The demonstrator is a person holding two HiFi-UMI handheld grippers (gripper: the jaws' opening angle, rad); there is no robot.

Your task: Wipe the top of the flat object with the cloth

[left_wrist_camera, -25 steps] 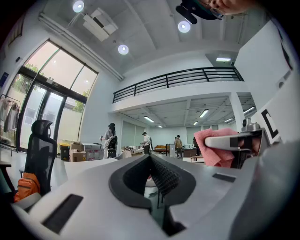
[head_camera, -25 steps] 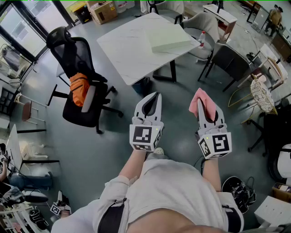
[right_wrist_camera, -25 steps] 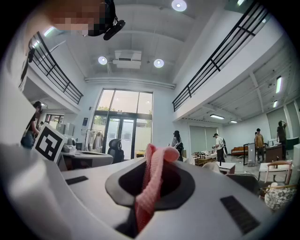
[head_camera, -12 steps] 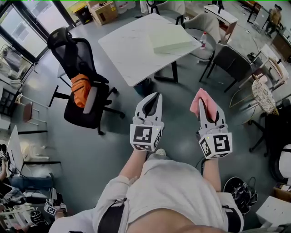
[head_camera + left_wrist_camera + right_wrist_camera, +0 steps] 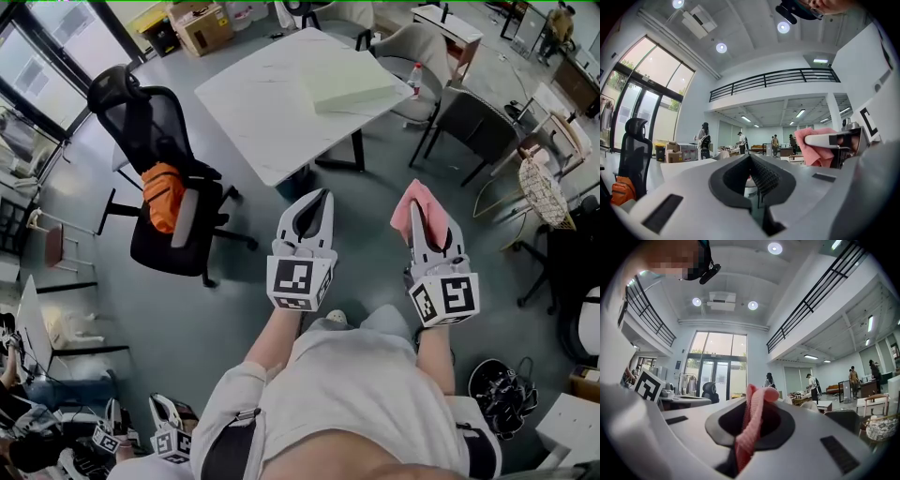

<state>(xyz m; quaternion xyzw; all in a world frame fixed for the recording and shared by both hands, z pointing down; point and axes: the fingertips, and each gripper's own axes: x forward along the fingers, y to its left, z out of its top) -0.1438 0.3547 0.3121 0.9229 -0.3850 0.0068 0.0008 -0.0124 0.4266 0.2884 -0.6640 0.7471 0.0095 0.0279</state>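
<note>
Presently, nothing is being wiped: both grippers are held low in the head view, over bare grey floor, well apart from the work. The right gripper [image 5: 427, 225] is seen with its jaws clamped on the pink cloth [image 5: 411, 208], a folded strip of which is pinched between them and bunched above the tips in the right gripper view. The left gripper [image 5: 317, 202] is seen with its jaws brought together on nothing. The flat object [image 5: 352, 80], a pale green slab, is found in the upper middle of the head view, laid on the white table [image 5: 253, 103] close to the table's right-hand corner. An office chair [image 5: 155, 159] with an orange bag [image 5: 161, 192] on its seat is placed at the left of the frame, beside the table. Several risks can be judged from here. Only a narrow fold of cloth is gripped, so it could be dragged out of the jaws once it is pressed and rubbed across the slab. The slab looks light and is set near the edge, so it could be pushed along or off the table unless it is steadied by the free gripper. If too little cloth is left beyond the tips, the surface could be scraped by the jaws instead.
</note>
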